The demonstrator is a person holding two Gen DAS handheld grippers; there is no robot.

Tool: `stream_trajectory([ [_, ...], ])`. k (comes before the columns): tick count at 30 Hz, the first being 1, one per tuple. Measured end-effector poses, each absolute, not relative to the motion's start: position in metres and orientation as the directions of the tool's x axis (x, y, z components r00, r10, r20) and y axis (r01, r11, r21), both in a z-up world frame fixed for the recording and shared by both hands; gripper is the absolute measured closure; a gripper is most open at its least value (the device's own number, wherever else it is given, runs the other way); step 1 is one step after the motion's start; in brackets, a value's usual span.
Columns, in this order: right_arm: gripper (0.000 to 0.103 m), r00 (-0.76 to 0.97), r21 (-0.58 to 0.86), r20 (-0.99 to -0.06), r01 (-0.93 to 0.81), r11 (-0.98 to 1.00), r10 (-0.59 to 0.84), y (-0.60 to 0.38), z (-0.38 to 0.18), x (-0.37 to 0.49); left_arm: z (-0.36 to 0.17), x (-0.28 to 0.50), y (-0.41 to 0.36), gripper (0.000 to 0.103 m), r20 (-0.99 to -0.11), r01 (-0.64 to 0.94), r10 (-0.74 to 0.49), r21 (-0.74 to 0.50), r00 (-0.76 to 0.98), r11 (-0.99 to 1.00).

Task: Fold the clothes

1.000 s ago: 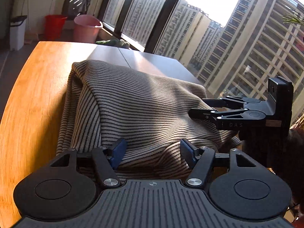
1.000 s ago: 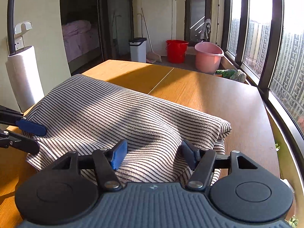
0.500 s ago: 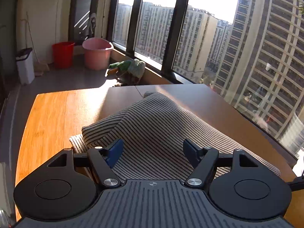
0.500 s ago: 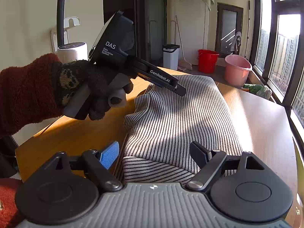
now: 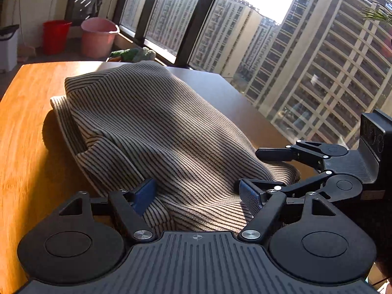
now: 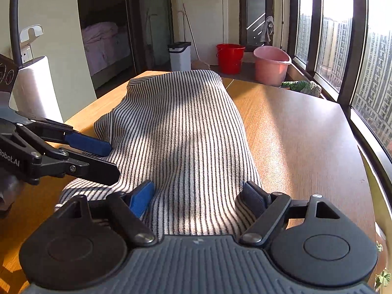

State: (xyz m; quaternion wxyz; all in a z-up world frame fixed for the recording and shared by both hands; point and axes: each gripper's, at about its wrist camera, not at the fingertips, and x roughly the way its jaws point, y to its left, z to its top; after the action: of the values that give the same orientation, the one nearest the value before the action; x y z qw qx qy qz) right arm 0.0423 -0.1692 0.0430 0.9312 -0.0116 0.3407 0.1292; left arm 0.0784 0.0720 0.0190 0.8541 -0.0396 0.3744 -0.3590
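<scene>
Left wrist view: the striped garment (image 5: 156,132) lies on the wooden surface (image 5: 27,127) as a long bundle, already folded over itself, with loose edges showing at the near left. The left gripper (image 5: 198,193) stands apart, its fingers straddling the near end without clamping. The right gripper (image 5: 269,169) sits beside it, also parted.

Right wrist view: the right gripper (image 6: 198,196) is spread around the garment (image 6: 181,127) end; the left gripper (image 6: 107,156) is open at its left edge. A further fold and tidying seem left. Half a second ago the left gripper was raised above the cloth; now both are low at the near end.
</scene>
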Motion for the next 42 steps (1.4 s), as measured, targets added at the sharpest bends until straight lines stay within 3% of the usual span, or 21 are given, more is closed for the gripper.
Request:
stream_trajectory([
  [4, 0.021, 0.731, 0.105, -0.635, -0.238, 0.966, 0.249, -0.158, 0.041, 0.024, 0.019, 0.089, 0.080, 0.026, -0.635, 0.550, -0.551, -0.228, 0.542, 0.803],
  [10, 0.021, 0.662, 0.131, -0.621, -0.439, 0.889, 0.419, -0.120, 0.054, -0.020, 0.022, 0.116, 0.108, 0.022, -0.638, 0.460, -0.513, -0.267, 0.575, 0.847],
  [15, 0.021, 0.702, -0.069, -0.567, -0.561, 0.825, 0.430, -0.103, 0.079, -0.042, 0.036, 0.112, 0.127, 0.023, -0.611, 0.451, -0.524, -0.287, 0.593, 0.845],
  [20, 0.021, 0.601, -0.178, -0.663, -0.707, 0.685, 0.447, -0.064, 0.057, -0.050, 0.044, 0.095, 0.138, 0.019, -0.586, 0.460, -0.535, -0.288, 0.609, 0.840],
  [25, 0.015, 0.615, -0.292, -0.670, -0.734, 0.613, 0.417, -0.048, 0.039, -0.052, 0.051, 0.067, 0.149, 0.012, -0.570, 0.531, -0.550, -0.222, 0.610, 0.818],
  [28, 0.028, 0.577, -0.175, -0.696, -0.714, 0.678, 0.427, -0.058, 0.044, -0.037, 0.057, 0.044, 0.152, 0.008, -0.551, 0.603, -0.569, -0.143, 0.610, 0.785],
  [34, 0.048, 0.409, 0.447, -0.653, -0.471, 0.760, 0.637, -0.128, 0.055, 0.022, 0.062, -0.012, 0.150, 0.005, -0.526, 0.755, -0.620, 0.069, 0.582, 0.652],
  [37, 0.049, 0.387, 0.556, -0.619, -0.398, 0.729, 0.684, -0.143, 0.049, 0.027, 0.050, -0.038, 0.136, 0.004, -0.547, 0.807, -0.614, 0.227, 0.569, 0.546],
  [42, 0.050, 0.386, 0.589, -0.602, -0.376, 0.715, 0.699, -0.150, 0.047, 0.023, 0.019, -0.049, 0.102, 0.003, -0.558, 0.775, -0.538, 0.454, 0.632, 0.440],
])
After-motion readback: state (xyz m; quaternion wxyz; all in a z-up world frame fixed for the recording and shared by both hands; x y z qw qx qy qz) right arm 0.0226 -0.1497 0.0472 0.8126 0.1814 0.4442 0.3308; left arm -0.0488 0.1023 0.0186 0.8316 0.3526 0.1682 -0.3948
